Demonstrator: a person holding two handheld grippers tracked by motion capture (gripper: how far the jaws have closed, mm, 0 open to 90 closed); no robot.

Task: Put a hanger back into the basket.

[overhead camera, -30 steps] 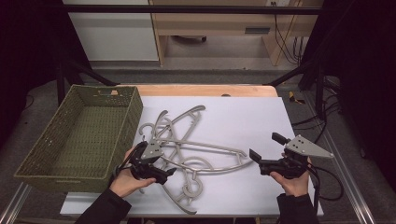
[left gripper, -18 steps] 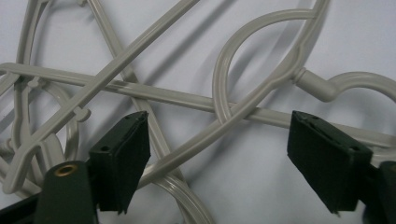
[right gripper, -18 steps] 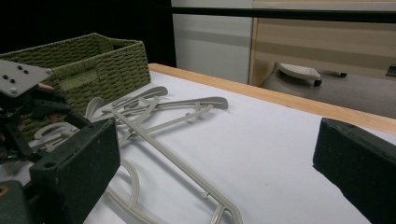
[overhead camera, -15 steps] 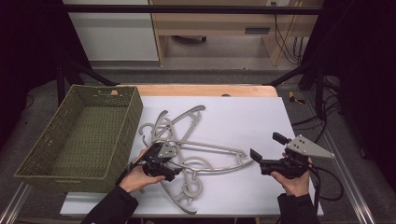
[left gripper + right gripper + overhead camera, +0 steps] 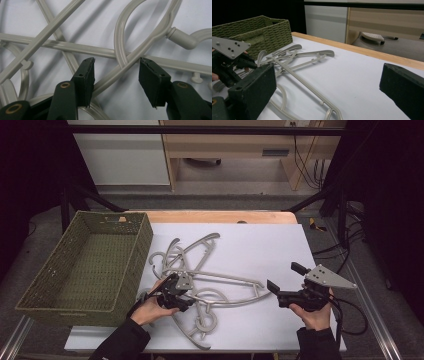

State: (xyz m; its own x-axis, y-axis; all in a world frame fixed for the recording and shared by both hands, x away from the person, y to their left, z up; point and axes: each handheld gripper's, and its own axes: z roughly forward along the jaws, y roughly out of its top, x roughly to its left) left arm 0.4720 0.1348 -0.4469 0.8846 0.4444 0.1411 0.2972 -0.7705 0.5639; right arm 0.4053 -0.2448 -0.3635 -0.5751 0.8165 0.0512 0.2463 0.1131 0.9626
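Hangers lie tangled on the counter beside the basket. Left gripper, jaws spread, straddles one hanger arm. Right gripper, jaws spread, hovers empty near the pile's right edge.

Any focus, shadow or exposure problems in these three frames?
High view: dark surroundings, evenly lit white table. Left gripper view: grey plastic hangers sharp, casting soft shadows. Right gripper view: its near black jaws are blurred, while the green woven basket stays fairly clear.

Bright table, dark surroundings (soft shadows); near jaws slightly blurred
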